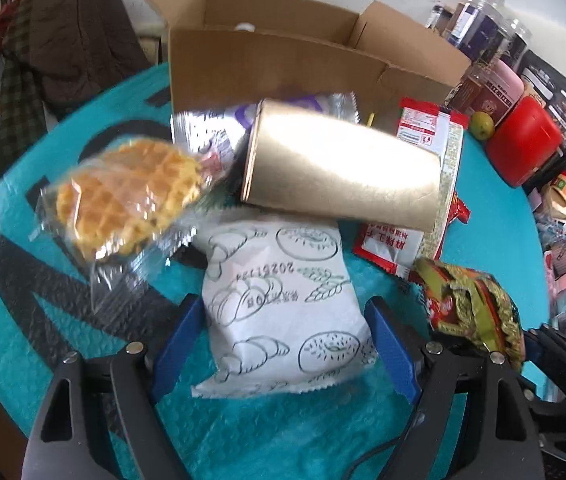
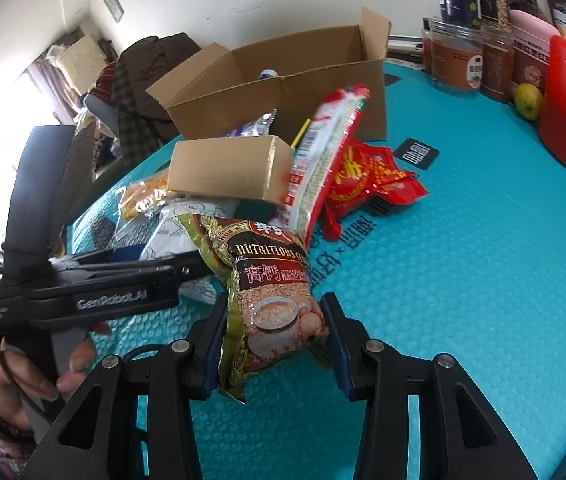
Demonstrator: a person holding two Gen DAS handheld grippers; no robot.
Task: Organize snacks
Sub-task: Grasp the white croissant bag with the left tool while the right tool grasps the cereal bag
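Holding a green-and-brown crinkled cereal sachet [image 2: 271,300] pinched between my right gripper [image 2: 275,344] pads, I have it lifted off the teal bubble-textured table mat [image 2: 463,280], so that jaw is narrowed onto the packet. My left gripper [image 1: 283,344] stands with its blue pads either side of a white paper-look bread packet printed with croissant and doughnut outlines [image 1: 279,304]; the pads sit right at the packet's edges, but I cannot tell whether they are pressing it or merely flanking it, and it lies flat on the mat. Judging by the layout, the sorting has barely begun: the open brown cardboard box [image 1: 283,68] at the back shows only a glimpse of something pale inside, while most snacks lie heaped in front of it. Left out are a clear-wrapped golden waffle [image 1: 127,200], a shiny gold rectangular carton [image 1: 343,164] lying over a silver-and-purple foil packet [image 1: 219,128], a red-and-white long noodle packet [image 2: 323,152] leaning against the carton, and red foil sachets [image 2: 367,184] on the mat. I reckon nearly everything has yet to go in.
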